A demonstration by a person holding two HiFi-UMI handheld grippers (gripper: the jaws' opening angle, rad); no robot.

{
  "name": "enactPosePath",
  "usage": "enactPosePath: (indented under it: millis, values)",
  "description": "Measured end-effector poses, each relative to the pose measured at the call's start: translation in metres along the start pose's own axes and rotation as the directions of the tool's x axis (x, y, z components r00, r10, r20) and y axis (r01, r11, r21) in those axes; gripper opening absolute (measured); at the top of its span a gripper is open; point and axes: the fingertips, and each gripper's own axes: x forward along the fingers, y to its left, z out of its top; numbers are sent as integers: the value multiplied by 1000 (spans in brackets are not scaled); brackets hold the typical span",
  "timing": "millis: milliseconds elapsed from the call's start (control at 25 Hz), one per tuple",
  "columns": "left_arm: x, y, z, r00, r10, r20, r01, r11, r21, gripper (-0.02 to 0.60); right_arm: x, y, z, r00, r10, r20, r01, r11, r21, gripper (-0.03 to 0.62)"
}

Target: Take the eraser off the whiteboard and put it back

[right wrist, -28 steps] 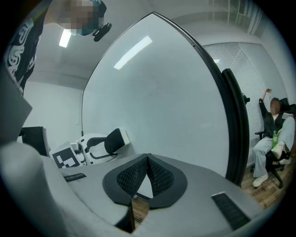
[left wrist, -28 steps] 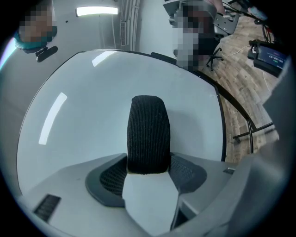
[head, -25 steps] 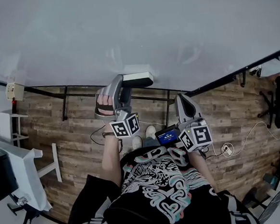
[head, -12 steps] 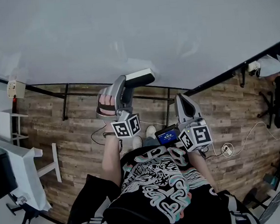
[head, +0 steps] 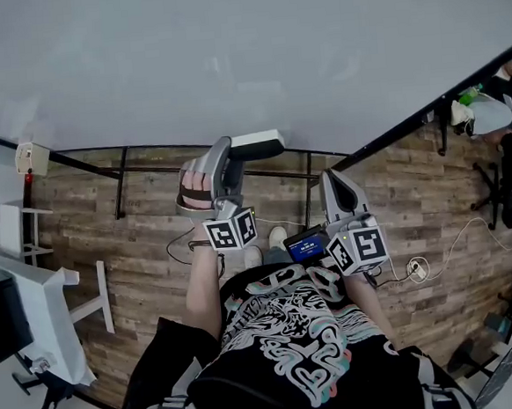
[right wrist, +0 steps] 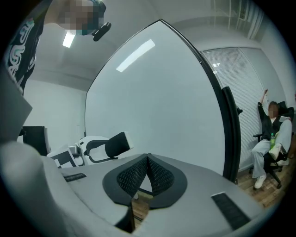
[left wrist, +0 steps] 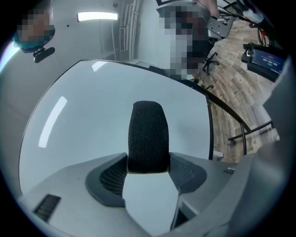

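The eraser (head: pixel 256 144), white-backed with a black felt face, sits between the jaws of my left gripper (head: pixel 235 157), which is shut on it. In the left gripper view the eraser (left wrist: pixel 148 136) sticks out from the left gripper (left wrist: pixel 149 159) toward the whiteboard (left wrist: pixel 92 125); whether it touches the board I cannot tell. The whiteboard (head: pixel 226 51) fills the top of the head view. My right gripper (head: pixel 332 184) hangs lower right, shut on nothing. The right gripper view shows the right gripper (right wrist: pixel 148 159) with pads together, and the eraser (right wrist: pixel 115 143) at the left before the whiteboard (right wrist: pixel 162 92).
Black stand bars (head: pixel 122 179) run under the board over a wooden floor (head: pixel 146 261). White furniture (head: pixel 36 322) stands at left. Cables (head: pixel 453 245) and an office chair (head: pixel 502 189) lie at right. A seated person (right wrist: pixel 273 134) is beyond the board's right edge.
Neither gripper has moved and the eraser stays held. Only the head view has shifted a little.
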Motion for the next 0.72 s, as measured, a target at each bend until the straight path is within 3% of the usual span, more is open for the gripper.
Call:
enactPosePath:
  millis: [440, 720]
  values:
    - [-69, 24, 0, 999, 28, 27, -28, 1000, -2, 278, -45, 49, 11, 999, -15, 45, 16, 1000, -17, 23]
    - [-85, 23, -5, 999, 15, 29, -15, 1000, -17, 278, -52, 58, 6, 998, -25, 54, 24, 1000, 14, 23]
